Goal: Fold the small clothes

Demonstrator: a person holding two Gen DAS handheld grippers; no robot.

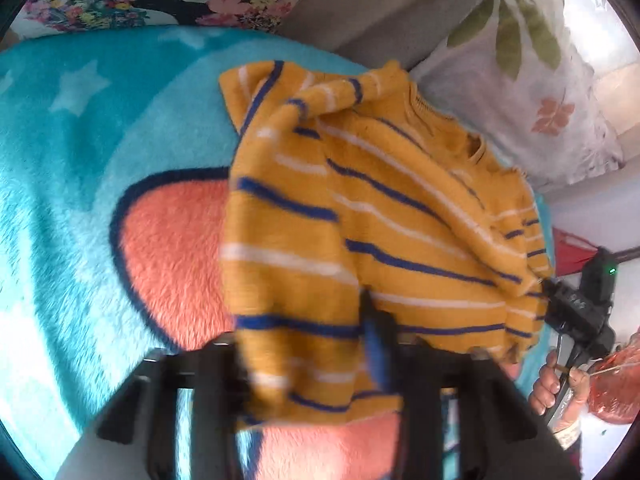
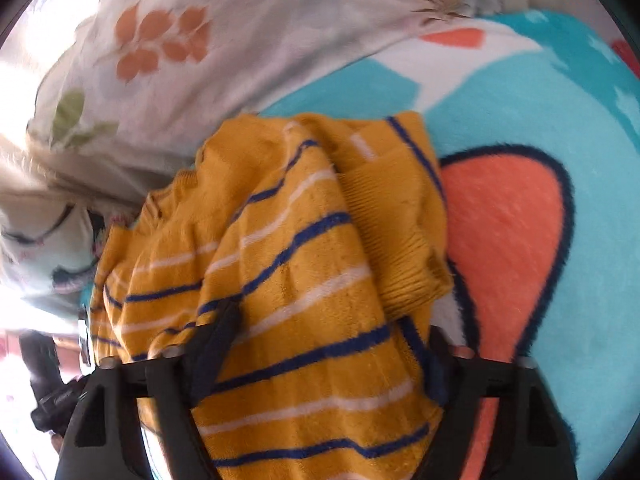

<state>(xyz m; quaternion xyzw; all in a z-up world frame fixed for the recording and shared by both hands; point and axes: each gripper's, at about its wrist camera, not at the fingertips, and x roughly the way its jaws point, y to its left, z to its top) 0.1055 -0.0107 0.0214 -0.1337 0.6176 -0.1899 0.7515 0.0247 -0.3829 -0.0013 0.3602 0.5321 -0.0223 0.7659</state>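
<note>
A small mustard-yellow sweater [image 1: 360, 208] with blue and white stripes hangs stretched between both grippers over a turquoise fleece blanket [image 1: 80, 160]. My left gripper [image 1: 320, 360] is shut on the sweater's hem; cloth drapes over its fingers. My right gripper shows at the far right of the left wrist view [image 1: 548, 284], gripping the other edge. In the right wrist view the sweater [image 2: 288, 280] covers my right gripper [image 2: 320, 344], which is shut on it. A ribbed cuff [image 2: 396, 240] folds over on the right.
The blanket [image 2: 580, 200] has a big orange patch [image 2: 508, 240] outlined in navy. A white pillow with leaf and flower print [image 1: 528, 92] [image 2: 180, 60] lies at the blanket's edge. A dark floral fabric [image 1: 100, 4] lies at the back.
</note>
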